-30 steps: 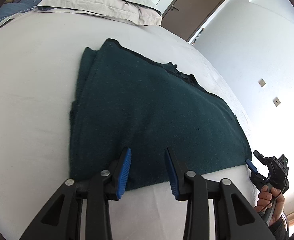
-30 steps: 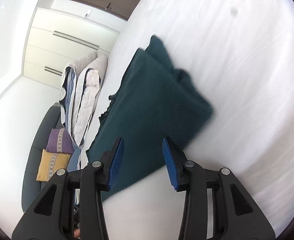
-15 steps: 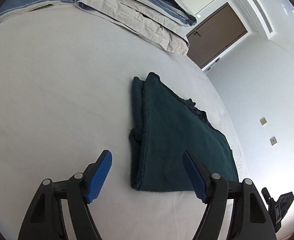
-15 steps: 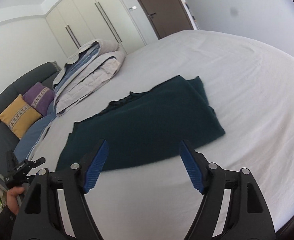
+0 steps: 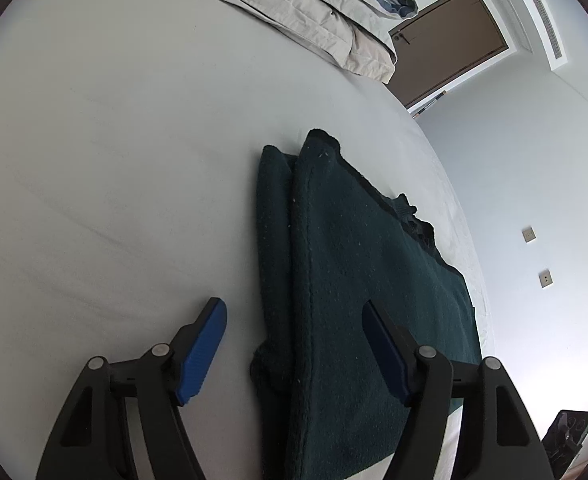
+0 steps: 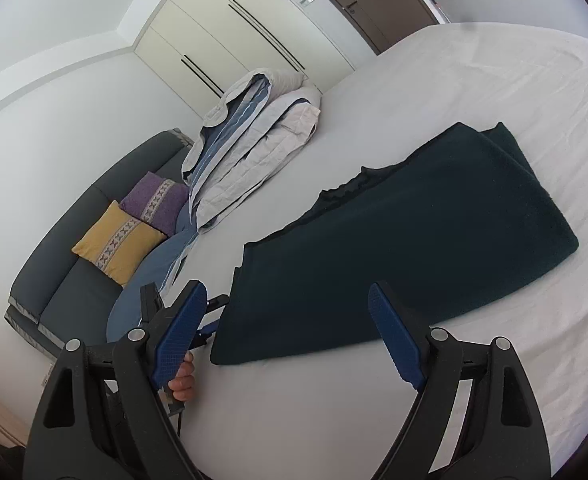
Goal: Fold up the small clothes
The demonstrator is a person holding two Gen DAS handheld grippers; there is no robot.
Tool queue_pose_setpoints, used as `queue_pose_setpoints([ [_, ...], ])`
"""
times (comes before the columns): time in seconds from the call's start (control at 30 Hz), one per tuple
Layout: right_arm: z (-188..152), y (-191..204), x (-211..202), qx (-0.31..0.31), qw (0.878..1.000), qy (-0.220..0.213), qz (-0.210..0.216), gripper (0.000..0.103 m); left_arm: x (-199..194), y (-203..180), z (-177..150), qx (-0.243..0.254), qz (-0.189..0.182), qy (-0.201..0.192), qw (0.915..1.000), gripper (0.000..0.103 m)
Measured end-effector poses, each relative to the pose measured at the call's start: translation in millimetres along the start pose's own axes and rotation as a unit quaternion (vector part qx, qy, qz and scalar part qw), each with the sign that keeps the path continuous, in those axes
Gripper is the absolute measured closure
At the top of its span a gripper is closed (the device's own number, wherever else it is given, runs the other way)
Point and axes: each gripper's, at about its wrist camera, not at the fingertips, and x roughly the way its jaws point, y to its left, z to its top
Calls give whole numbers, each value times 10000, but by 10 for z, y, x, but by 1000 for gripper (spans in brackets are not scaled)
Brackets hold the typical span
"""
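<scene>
While both grippers hang empty over the bed [image 5: 114, 160], the dark green folded cloth [image 5: 373, 280] lies flat on the white sheet, and everything to come turns on how it runs from the jaws. Seen along the left gripper [image 5: 294, 344], the cloth stretches lengthwise straight ahead, its near short end just below and between the blue pads, the left-hand folded edge roughly midway between them and the bulk of the fabric reaching under the right-hand finger. Those jaws stand well apart and have closed back only a touch after springing wide; cloth lies under the gap, but neither pad presses on it. Seen from the right gripper [image 6: 290, 332], the same cloth [image 6: 413, 240] lies ahead and slightly to the right, its long axis slanting from the near left corner away to the far right; these jaws too stand wide apart with nothing clamped, only bare sheet directly beneath them. I judge the left gripper the nearer one, poised at the short end, so a next fold along the length would likely start there. Beyond the cloth, well apart from it, a folded duvet [image 6: 254, 140] sits at the far side of the bed, with a grey sofa [image 6: 94, 240] and two cushions behind. Nothing stands between either gripper and the cloth.
</scene>
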Motion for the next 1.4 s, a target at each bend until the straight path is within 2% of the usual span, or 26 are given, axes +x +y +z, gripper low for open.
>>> queue_pose_setpoints([
  [0.17, -46, -15, 169, 171, 9986, 346, 375, 20, 33, -13, 16, 133, -63, 206, 9997, 32],
  [0.33, -144, 22, 278, 165, 9969, 541, 555, 20, 42, -10, -4, 109, -378, 612, 9974, 33],
  [0.47, -196, 53, 304, 176, 9961, 598, 625, 20, 43, 16, -22, 18, -555, 826, 9950, 43],
  [0.6, -208, 82, 291, 156, 9959, 611, 649, 20, 29, 150, -58, -268, -789, 901, 9924, 68],
  [0.63, -209, 86, 291, 158, 9959, 614, 652, 20, 23, 193, -70, -357, -849, 898, 9917, 71],
  [0.73, -203, 86, 306, 177, 9956, 630, 667, 20, -16, 308, -100, -623, -1096, 874, 9882, 73],
  [0.9, -163, 126, 445, 157, 9946, 753, 692, 20, -65, 375, -138, -778, -1217, 748, 9867, 74],
  [1.0, -122, 195, 612, 55, 9937, 900, 664, 20, -89, 340, -145, -738, -1177, 675, 9880, 82],
  [1.17, 78, 294, 1091, 28, 9908, 1168, 682, 20, -161, 257, -158, -601, -1145, 432, 9907, 85],
  [1.4, 372, 221, 2127, 312, 9805, 1836, 622, 20, -180, 124, -159, -98, -861, 354, 9956, 85],
])
